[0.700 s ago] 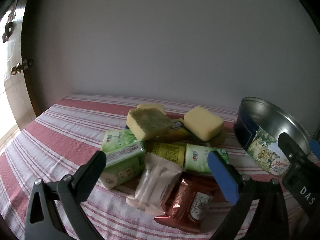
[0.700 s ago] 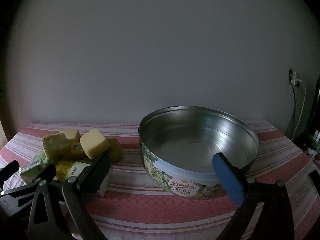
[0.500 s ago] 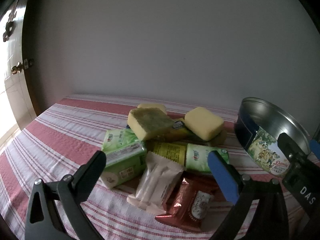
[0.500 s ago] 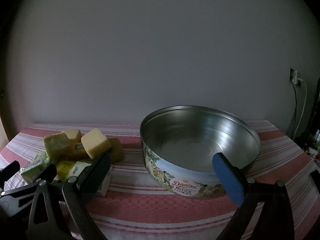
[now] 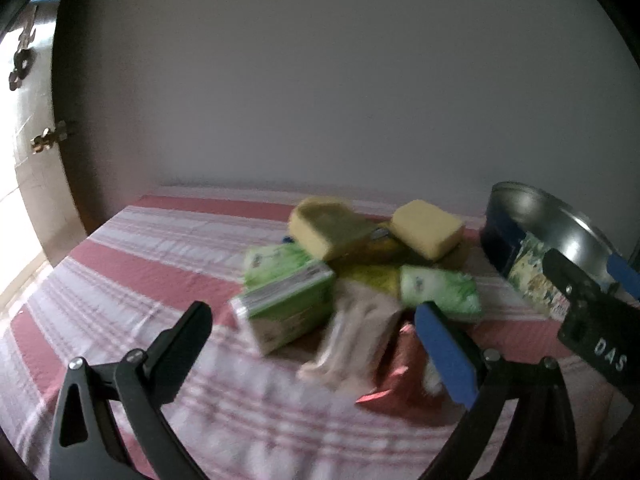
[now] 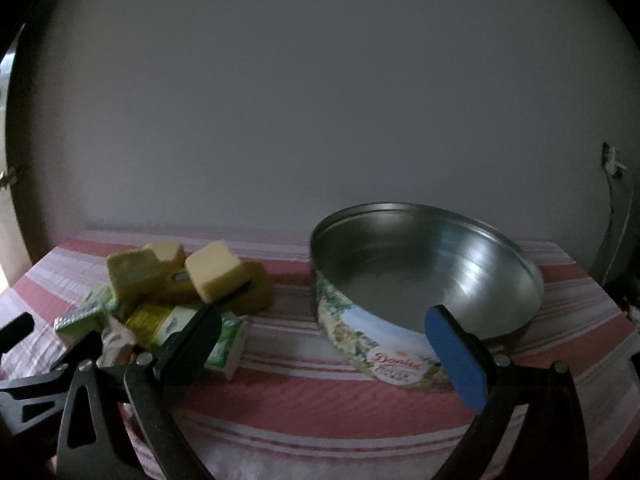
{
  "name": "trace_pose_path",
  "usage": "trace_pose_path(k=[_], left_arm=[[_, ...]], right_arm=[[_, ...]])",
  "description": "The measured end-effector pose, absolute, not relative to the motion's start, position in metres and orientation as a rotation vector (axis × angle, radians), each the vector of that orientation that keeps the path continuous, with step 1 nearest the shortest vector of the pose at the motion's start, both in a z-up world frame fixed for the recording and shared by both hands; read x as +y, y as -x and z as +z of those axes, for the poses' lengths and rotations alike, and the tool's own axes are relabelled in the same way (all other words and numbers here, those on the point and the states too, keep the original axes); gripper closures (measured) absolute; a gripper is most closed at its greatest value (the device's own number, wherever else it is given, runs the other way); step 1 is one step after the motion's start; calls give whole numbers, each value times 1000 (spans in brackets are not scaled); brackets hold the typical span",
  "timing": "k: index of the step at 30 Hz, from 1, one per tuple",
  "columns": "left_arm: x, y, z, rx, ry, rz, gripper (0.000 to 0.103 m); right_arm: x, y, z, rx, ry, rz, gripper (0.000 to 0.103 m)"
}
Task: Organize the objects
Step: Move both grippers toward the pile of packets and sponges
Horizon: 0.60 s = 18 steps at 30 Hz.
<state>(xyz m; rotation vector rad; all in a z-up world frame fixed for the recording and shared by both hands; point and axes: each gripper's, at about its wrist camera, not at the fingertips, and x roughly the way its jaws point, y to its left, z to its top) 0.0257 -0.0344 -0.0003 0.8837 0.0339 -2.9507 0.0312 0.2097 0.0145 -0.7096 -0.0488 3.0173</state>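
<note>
Left hand-held gripper nearer packets

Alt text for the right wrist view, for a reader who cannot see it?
An empty round cookie tin stands open on a red-and-white striped tablecloth, framed by the open right hand-held gripper. To its left lies a pile of yellow sponges and green packets, with a plain wall behind.

There is one round tin on the right. In the pile on the left are about four yellow sponges, three green packs, one white packet and one red packet.
</note>
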Motion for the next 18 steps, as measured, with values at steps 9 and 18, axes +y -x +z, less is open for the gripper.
trace_pose_path(k=[9,18], left_arm=[[-74,-47,-9,93,-961,-2889,0],[-84,-45,-15,29,-991,-2860,0]], right_arm=[[181,-26,-1,-161,932,3131,1],[162,-14,-19,-9,1280,3250,1]])
